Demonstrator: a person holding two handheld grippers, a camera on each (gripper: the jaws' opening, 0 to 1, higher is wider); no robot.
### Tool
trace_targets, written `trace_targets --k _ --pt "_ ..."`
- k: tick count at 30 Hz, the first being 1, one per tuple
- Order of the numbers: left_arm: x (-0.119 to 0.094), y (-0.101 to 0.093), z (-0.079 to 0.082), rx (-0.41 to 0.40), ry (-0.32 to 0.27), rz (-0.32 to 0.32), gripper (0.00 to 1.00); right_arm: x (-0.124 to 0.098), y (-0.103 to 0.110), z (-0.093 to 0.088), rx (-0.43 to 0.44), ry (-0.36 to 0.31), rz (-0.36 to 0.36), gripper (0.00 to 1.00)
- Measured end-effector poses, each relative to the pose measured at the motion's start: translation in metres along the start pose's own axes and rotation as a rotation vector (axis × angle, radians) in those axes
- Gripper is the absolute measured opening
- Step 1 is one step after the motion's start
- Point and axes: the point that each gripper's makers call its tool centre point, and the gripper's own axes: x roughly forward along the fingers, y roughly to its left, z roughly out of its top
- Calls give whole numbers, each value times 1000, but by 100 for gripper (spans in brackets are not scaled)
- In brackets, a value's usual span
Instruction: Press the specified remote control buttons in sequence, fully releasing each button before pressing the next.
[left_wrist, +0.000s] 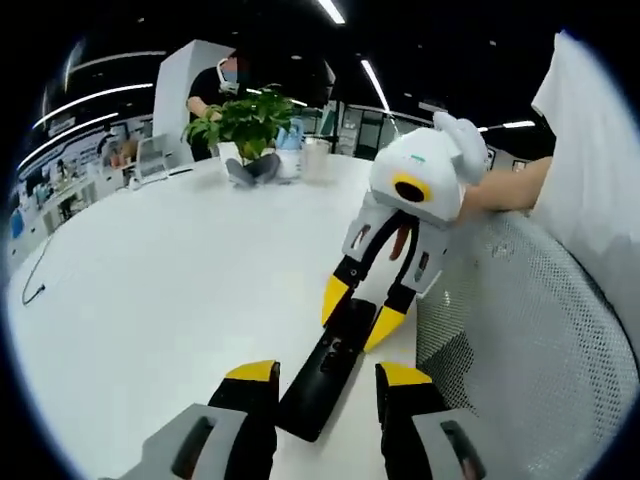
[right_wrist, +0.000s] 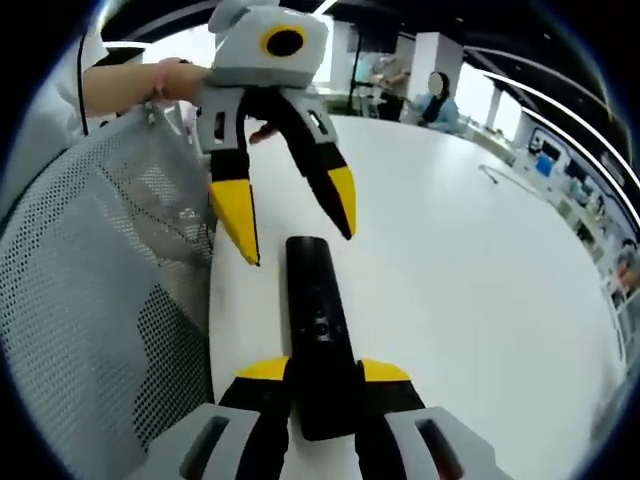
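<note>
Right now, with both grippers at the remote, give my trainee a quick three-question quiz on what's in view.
1. True or false: the right gripper is clamped on the black remote.
2. The left gripper has its jaws: A) shut on the remote, B) spread open by the remote's end, C) shut on nothing.
3. Fill in: the far side of the white table holds a potted ____.

Key: 1 true; 2 B; 3 plant.
</note>
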Motion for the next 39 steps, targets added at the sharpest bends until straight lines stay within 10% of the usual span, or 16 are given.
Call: trace_targets --k 15,25,39 --pt "-83 41 60 -45 -323 368 47 1 -1 -1 9 -16 -1 22" --pt "-125 49 64 -143 -472 555 57 1 -2 0 19 -23 -2 22" --pt "-166 35 43 -91 -457 874 86 3 -3 2 66 -29 -15 21"
